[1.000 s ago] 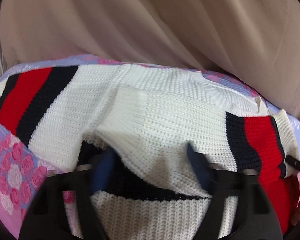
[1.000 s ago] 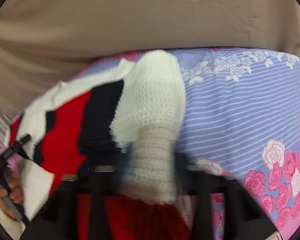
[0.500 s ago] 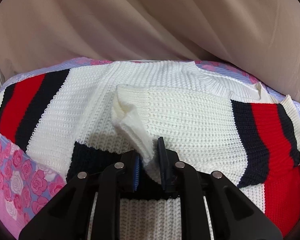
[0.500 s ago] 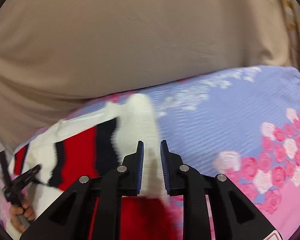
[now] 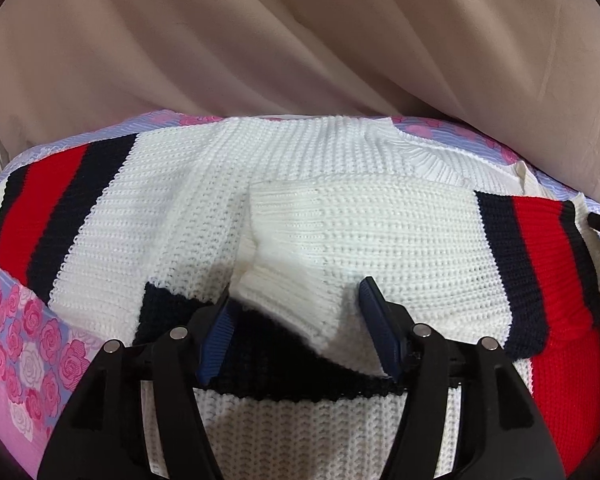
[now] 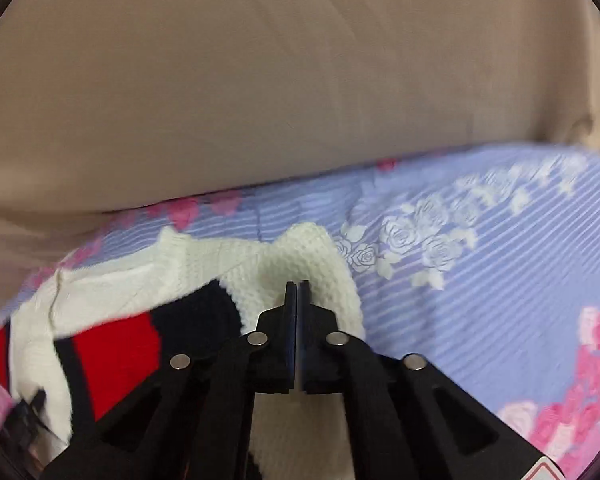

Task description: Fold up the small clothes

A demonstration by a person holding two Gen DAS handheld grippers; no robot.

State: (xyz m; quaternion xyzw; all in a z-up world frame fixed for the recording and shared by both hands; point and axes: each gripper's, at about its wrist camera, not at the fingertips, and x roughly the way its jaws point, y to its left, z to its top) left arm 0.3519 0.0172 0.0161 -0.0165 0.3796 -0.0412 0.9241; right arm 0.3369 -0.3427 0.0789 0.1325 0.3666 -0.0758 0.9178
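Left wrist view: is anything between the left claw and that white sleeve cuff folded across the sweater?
Nothing visible is in the way. The sleeve cuff lies right between the fingers of the left claw, whose jaws are opening, pads clear of the knit. Under it is only the sweater body on the floral bedsheet.

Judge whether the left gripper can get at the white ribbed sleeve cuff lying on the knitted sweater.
Probably yes: the white ribbed sleeve cuff lies uncovered between the opening jaws of the left gripper.

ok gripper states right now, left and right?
Left gripper: opening, sweater cuff loose between the jaws.
Right gripper: closing, nothing held.
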